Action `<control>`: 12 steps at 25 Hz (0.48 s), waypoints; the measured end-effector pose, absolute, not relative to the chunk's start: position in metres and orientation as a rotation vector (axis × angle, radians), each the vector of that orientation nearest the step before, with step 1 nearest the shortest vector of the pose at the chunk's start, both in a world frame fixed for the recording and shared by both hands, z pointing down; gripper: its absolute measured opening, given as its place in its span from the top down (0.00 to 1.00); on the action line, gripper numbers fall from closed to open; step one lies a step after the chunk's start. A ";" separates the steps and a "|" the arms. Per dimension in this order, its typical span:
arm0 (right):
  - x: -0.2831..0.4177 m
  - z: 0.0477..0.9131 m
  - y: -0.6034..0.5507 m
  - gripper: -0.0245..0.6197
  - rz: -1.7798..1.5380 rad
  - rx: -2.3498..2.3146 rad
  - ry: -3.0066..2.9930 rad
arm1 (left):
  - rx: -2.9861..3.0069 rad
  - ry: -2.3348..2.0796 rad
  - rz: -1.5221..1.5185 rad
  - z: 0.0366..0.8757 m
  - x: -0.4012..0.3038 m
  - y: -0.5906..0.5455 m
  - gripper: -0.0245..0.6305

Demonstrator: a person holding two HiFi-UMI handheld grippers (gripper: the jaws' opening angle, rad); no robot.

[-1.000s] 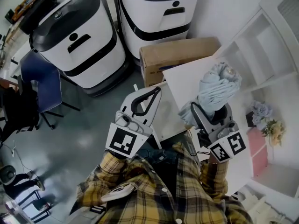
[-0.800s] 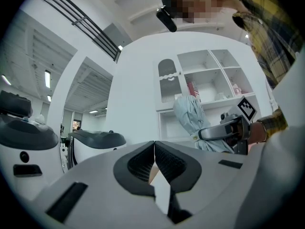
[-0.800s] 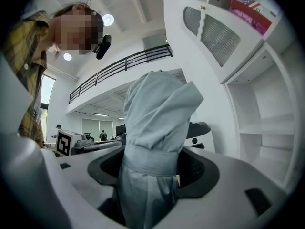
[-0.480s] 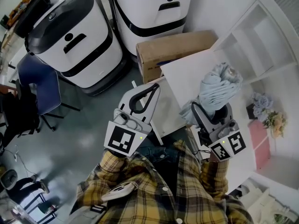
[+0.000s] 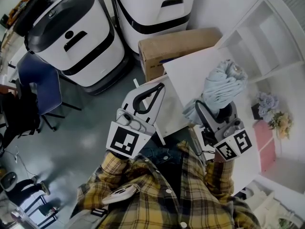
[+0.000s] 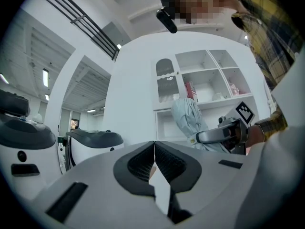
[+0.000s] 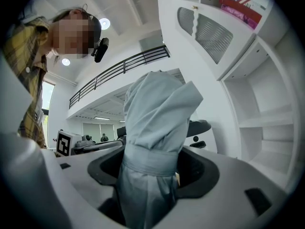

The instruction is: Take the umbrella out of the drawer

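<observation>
A folded pale grey-blue umbrella [image 5: 224, 87] stands upright in my right gripper [image 5: 215, 109], which is shut on its lower part. In the right gripper view the umbrella [image 7: 155, 123] fills the space between the jaws of the right gripper [image 7: 150, 168], with its strap band just above them. My left gripper [image 5: 157, 88] is held up beside it, to the left and apart from it, shut with nothing in it. In the left gripper view, the pads of the left gripper [image 6: 154, 156] meet, and the umbrella [image 6: 188, 118] shows beyond them to the right.
Two large white and black machines [image 5: 71, 37] [image 5: 157, 8] stand on the grey floor ahead. A cardboard box [image 5: 178, 51] lies behind a white cabinet top [image 5: 190, 73]. White shelving [image 5: 267, 42] and flowers [image 5: 274, 118] are at the right, a blue chair [image 5: 40, 80] at the left.
Both grippers keep their hold and posture. The head view has shifted a little, and the umbrella has edged slightly upward and to the right.
</observation>
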State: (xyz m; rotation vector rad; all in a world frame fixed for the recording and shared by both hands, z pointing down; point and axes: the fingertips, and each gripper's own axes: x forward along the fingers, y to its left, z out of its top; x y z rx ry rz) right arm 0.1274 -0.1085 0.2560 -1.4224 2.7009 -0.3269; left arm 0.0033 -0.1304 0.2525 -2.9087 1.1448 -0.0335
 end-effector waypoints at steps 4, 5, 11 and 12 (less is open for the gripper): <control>0.133 0.254 -0.099 0.46 -0.318 -1.405 2.699 | -2.898 1.136 -0.027 0.251 0.011 -0.121 0.93; 0.134 0.253 -0.099 0.46 -0.317 -1.401 2.698 | -2.897 1.135 -0.025 0.250 0.012 -0.121 0.93; 0.136 0.254 -0.102 0.46 -0.325 -1.395 2.689 | -2.896 1.131 -0.029 0.253 0.014 -0.123 0.93; 0.136 0.254 -0.102 0.46 -0.324 -1.395 2.687 | -2.895 1.130 -0.030 0.253 0.014 -0.123 0.93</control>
